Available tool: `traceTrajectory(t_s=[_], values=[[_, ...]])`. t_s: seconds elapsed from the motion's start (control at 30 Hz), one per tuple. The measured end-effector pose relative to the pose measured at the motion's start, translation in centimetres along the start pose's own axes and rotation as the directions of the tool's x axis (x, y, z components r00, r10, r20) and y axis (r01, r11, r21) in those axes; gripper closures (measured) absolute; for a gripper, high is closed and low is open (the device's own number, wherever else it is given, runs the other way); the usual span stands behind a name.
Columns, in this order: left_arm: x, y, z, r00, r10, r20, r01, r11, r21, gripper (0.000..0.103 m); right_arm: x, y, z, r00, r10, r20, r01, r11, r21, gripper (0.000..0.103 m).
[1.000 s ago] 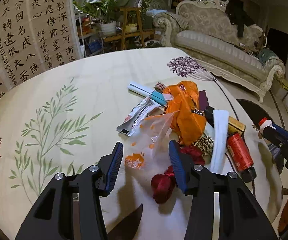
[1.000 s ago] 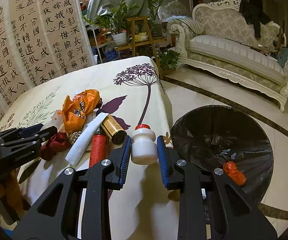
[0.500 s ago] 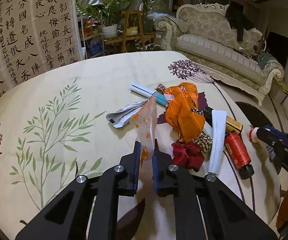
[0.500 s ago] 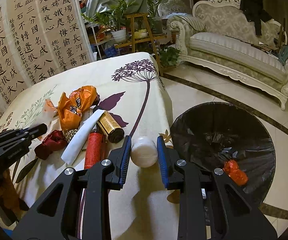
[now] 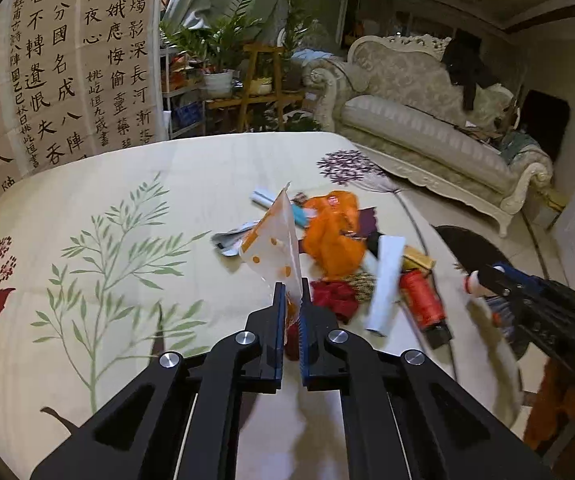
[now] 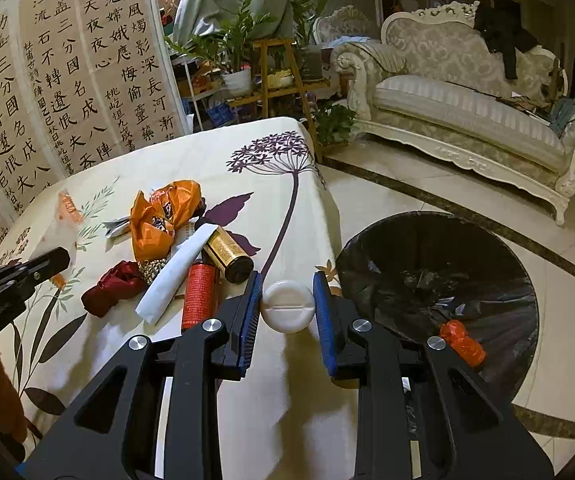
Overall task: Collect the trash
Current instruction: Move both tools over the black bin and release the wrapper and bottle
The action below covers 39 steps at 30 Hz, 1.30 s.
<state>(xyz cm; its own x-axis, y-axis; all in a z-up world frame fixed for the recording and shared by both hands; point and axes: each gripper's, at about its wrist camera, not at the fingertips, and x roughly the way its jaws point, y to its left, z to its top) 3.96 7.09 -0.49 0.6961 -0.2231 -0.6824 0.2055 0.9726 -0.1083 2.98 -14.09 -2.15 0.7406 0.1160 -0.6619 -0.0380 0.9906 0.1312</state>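
Jaws of the left gripper (image 5: 292, 296) pinch a thin clear plastic wrapper (image 5: 275, 240) with orange dots, standing upright above the table (image 5: 127, 184). Right gripper (image 6: 287, 294) clamps a round white bottle (image 6: 286, 306), just left of the black-lined trash bin (image 6: 435, 272).

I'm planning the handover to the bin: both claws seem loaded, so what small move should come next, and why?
Probably carry the right claw rightward over the black bin and release: it already clamps the white bottle beside the bin, while the left claw pinches the clear wrapper farther away.
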Motion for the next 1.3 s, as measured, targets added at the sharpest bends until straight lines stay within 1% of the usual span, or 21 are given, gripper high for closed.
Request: traceTrajectory(t_s=[0.07,0.2,0.37,0.47,0.67,0.9,1.13,1.3], values=[[-0.1,-0.6,0.1,1.0,-0.012,0.005,0.012,1.0,0.012,0.097,-0.4,-0.4,0.0,1.0,-0.012,0.007,0.012,1.0,0.006,0.077],[-0.1,-3.0,0.3,0.998,-0.06,0.01,0.06,0.997,0.041,0.097,-1.0,-1.6,0.1,0.999,-0.045,0.019,0.044,0.999,0.024,0.077],[0.6,-6.1,0.7,0.993,-0.117,0.008,0.116,0.99,0.082,0.097,-1.8,-4.2,0.1,0.994,-0.107,0.034,0.105,0.993,0.063,0.077],[1.8,-8.4,1.0,0.987,-0.162,-0.009,0.162,0.981,0.109,0.097,-2.0,-6.0,0.0,0.989,-0.146,0.036,0.142,0.985,0.095,0.077],[3.8,-12.2,1.0,0.977,-0.208,-0.045,0.213,0.965,0.15,0.097,-2.1,-9.1,-0.2,0.977,-0.209,0.036,0.202,0.969,0.142,0.077],[5.5,-15.1,1.2,0.975,-0.213,-0.069,0.223,0.956,0.192,0.097,-1.7,-11.5,-0.5,0.964,-0.264,0.036,0.254,0.952,0.168,0.077],[7.3,-17.5,1.5,0.978,-0.193,-0.083,0.207,0.953,0.222,0.097,-0.7,-13.0,-0.3,0.958,-0.284,0.031,0.276,0.947,0.166,0.077],[8.3,-19.3,1.7,0.978,-0.185,-0.096,0.205,0.943,0.264,0.097,0.1,-13.9,-0.2,0.959,-0.283,0.017,0.276,0.945,0.174,0.077]])
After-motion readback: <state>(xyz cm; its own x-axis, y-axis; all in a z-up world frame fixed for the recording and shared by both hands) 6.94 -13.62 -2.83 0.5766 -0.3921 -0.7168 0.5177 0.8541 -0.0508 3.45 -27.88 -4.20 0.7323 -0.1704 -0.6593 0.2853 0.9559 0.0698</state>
